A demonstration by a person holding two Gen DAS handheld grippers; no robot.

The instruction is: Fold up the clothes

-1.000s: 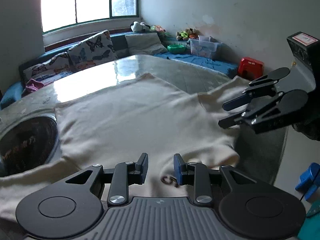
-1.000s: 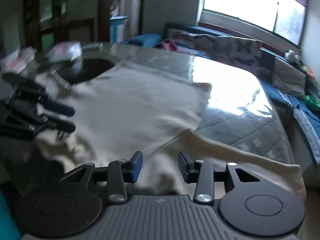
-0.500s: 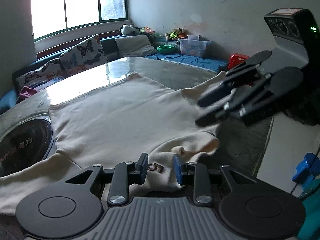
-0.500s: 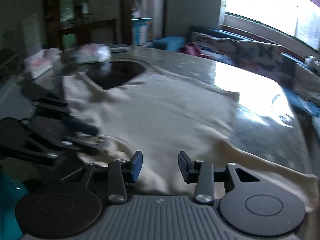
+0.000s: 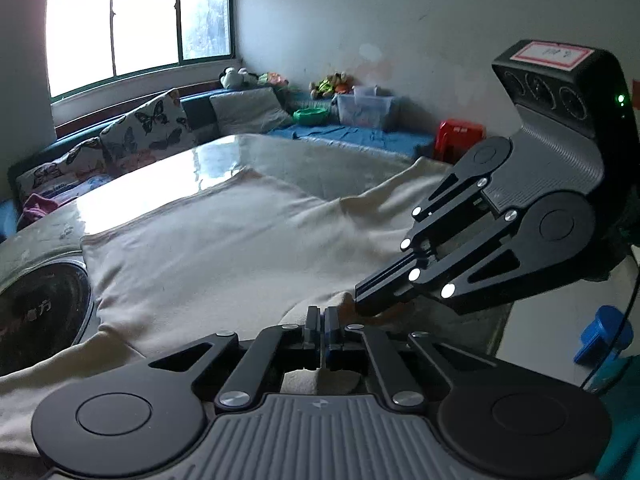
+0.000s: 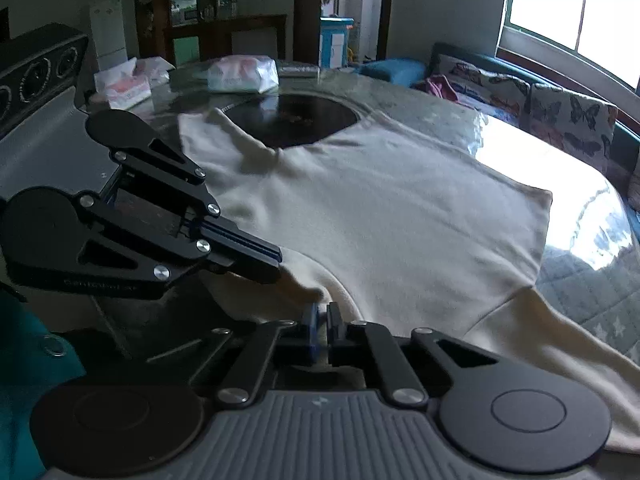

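A cream long-sleeved sweater [image 5: 224, 248] lies spread flat on a glass-topped table, also seen in the right wrist view [image 6: 392, 216]. My left gripper [image 5: 321, 320] is shut on the near neckline edge of the sweater. My right gripper [image 6: 321, 314] is shut on the same edge just beside it. In the left wrist view the right gripper [image 5: 362, 300] reaches in from the right. In the right wrist view the left gripper [image 6: 274, 262] comes in from the left. One sleeve [image 6: 560, 344] trails to the right.
A dark round inset [image 6: 296, 118] sits in the table [image 5: 132, 184] under the sweater's left sleeve. Tissue packs [image 6: 242, 74] lie at the table's far side. A sofa with butterfly cushions [image 5: 148, 132] runs under the window. A red stool [image 5: 460, 136] stands near the wall.
Both grippers have closed on the near edge of the sweater. They were open and apart earlier, and have come together side by side at the neckline.
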